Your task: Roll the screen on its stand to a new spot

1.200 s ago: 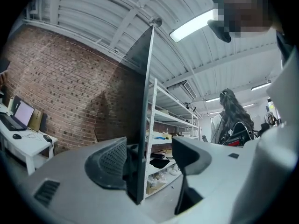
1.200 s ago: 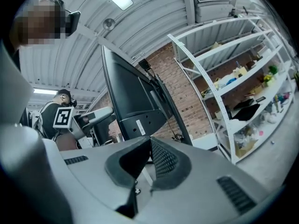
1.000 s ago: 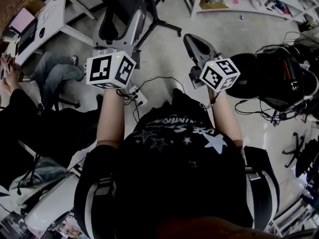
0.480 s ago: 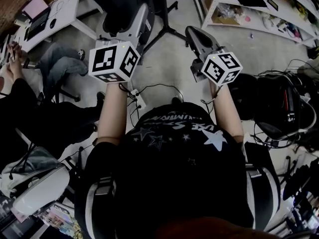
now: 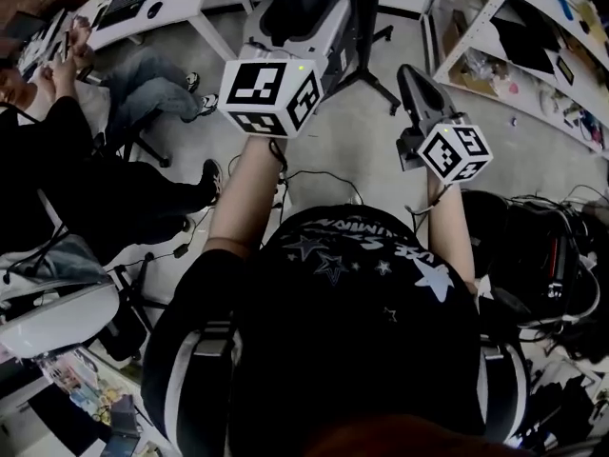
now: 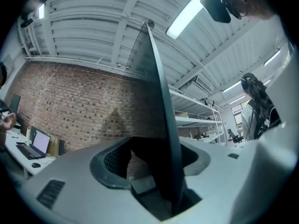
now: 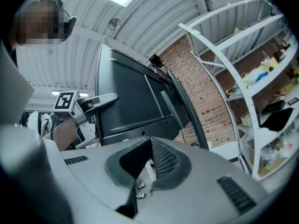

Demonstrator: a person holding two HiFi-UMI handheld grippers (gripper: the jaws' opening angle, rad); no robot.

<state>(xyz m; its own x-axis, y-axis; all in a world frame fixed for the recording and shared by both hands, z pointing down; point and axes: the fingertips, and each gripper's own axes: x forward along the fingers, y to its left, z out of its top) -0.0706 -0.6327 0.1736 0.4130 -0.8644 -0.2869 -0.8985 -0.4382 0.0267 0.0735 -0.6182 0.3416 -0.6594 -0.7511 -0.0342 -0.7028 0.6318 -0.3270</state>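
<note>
Left gripper view: tool (image 6: 156,174) on screen (image 6: 161,101)

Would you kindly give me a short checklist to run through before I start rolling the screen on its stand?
1. Left gripper hold: ok; the screen edge sits clamped between its fingers.
2. Right gripper hold: not ok; it is shut on nothing, short of the screen's back.
3. Floor ahead: not ok; a cable lies loose by the feet.
4. Seated person's legs: not ok; they look near the stand.
5. Shelf rack on the right: ok; apart from the stand.
6. Wheels free: cannot tell; too small to make out.
</note>
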